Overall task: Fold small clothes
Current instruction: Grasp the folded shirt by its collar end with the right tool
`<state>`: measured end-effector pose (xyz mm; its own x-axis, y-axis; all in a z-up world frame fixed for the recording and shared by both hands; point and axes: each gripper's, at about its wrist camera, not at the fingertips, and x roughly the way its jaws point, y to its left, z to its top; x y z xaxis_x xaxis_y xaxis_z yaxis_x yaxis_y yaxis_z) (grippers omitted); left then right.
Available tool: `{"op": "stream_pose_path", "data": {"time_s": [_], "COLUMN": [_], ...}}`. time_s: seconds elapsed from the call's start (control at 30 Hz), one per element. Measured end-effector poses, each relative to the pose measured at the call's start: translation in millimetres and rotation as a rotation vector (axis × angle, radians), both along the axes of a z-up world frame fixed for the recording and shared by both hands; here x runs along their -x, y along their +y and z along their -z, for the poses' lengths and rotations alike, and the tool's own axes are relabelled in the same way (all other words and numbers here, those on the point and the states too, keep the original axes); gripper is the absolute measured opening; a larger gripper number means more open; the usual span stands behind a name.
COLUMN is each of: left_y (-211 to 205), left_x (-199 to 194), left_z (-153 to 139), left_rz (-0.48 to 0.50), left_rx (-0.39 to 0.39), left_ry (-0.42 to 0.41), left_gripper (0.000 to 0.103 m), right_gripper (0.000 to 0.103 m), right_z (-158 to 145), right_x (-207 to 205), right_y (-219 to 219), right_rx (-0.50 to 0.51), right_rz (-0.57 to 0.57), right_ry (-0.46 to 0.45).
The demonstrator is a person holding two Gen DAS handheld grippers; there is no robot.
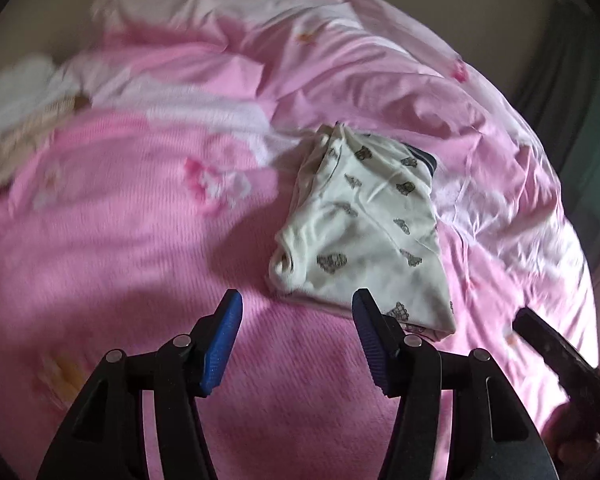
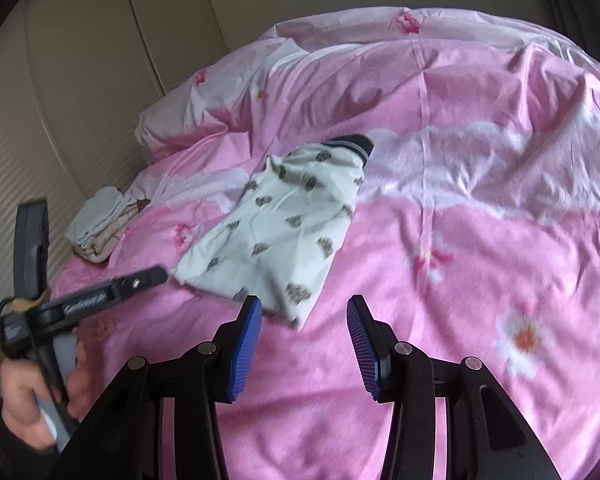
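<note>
A small white garment (image 1: pixel 364 216) (image 2: pixel 284 224) printed with grey animal shapes lies folded into a long flat shape on the pink bedcover. A dark striped cuff (image 1: pixel 424 160) (image 2: pixel 352 142) peeks out at its far end. My left gripper (image 1: pixel 297 296) hovers just short of the garment's near edge, open, with nothing between its blue pads. My right gripper (image 2: pixel 304 300) hangs over the garment's near corner, also open and empty. In the right wrist view a hand (image 2: pixel 24 392) holds the left tool at the lower left.
The pink flowered duvet (image 1: pixel 140 240) (image 2: pixel 460 200) is wrinkled and covers the whole bed. A stack of folded pale clothes (image 1: pixel 20 108) (image 2: pixel 100 220) sits near the bed's left edge. A pillow (image 2: pixel 180 128) and beige wardrobe doors (image 2: pixel 80 80) lie beyond.
</note>
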<state>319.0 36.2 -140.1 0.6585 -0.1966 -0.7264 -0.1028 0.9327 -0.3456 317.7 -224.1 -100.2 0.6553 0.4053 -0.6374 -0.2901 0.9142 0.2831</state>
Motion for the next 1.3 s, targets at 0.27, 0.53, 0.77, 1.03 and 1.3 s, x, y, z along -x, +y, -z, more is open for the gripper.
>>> {"op": "stream_pose_path", "data": {"time_s": [0.27,0.53,0.77,1.03,1.3], "left_y": [-0.8,-5.3,-5.2,-5.3,13.9], "left_x": [-11.2,-39.2,-58.2,-64.6,-42.6], "left_z": [42.3,56.5,62.1,61.7,26.8], "left_rz": [-0.094,-0.158,-0.172,-0.172,-0.142], "left_rx": [0.276,0.388,0.421,0.431,0.422], "left_ry": [0.056,0.022,0.003,-0.039,-0.117], "left_gripper": [0.064,0.067,0.067,0.026,0.017], "right_gripper": [0.057,0.057,0.057,0.019,0.016], "right_z": [6.6,30.7,56.7,78.6,35.5], "right_x": [-84.6,-174.1,-229.5,-259.9,-236.5], "right_y": [-20.5,-5.5,9.1,22.6,30.1], "right_rx": [-0.173,-0.238,-0.275,-0.408,-0.384], "right_rz": [-0.026,-0.085,-0.123,-0.186,-0.176], "right_ry": [0.091,0.193,0.277,0.326,0.240]}}
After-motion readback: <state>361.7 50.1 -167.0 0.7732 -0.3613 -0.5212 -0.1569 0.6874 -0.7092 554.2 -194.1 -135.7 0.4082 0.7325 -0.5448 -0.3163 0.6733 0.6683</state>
